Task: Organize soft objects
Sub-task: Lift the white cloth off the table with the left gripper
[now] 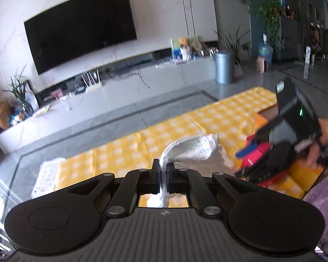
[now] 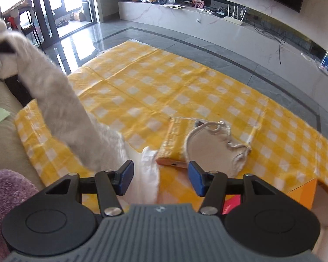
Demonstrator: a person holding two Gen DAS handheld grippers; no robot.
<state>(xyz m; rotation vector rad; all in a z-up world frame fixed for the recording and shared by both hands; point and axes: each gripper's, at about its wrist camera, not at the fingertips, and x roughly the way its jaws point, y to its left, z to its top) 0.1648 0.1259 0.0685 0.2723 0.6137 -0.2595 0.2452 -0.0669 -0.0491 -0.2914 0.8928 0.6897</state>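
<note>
**couch_potato:** ok so where's the white cloth [image 1: 192, 150] sitting relative to the yellow checked mat [image 2: 155, 87]? Trying to figure out which arm gets the next grab.

**gridlock42:** It's hanging above the near edge of the mat, not lying on it. The left gripper [image 1: 163, 174] is clamped tight on one end, with cloth bunched between the pads and a bit poking out behind them. In the right wrist view the cloth runs as a long band, high at the mat's near-left corner and sloping down toward the mat's near edge, where the loose tail [image 2: 150, 174] droops.

**couch_potato:** and the right one?

**gridlock42:** The right gripper [image 2: 160, 178] is spread wide, holding nothing. That loose tail hangs just about between its fingers, closer to the left pad [image 2: 125, 178]. So my guess is the right arm is the nearer one for the free end; it'd close across the band, not along it.

**couch_potato:** anything else on the mat?

**gridlock42:** A folded yellow packet [image 2: 175, 144] and a round beige piece with a white frilly rim [image 2: 212, 150], both further in on the mat than the tail. The tail looks apart from them, but it's blurry, can't swear to it.
</note>
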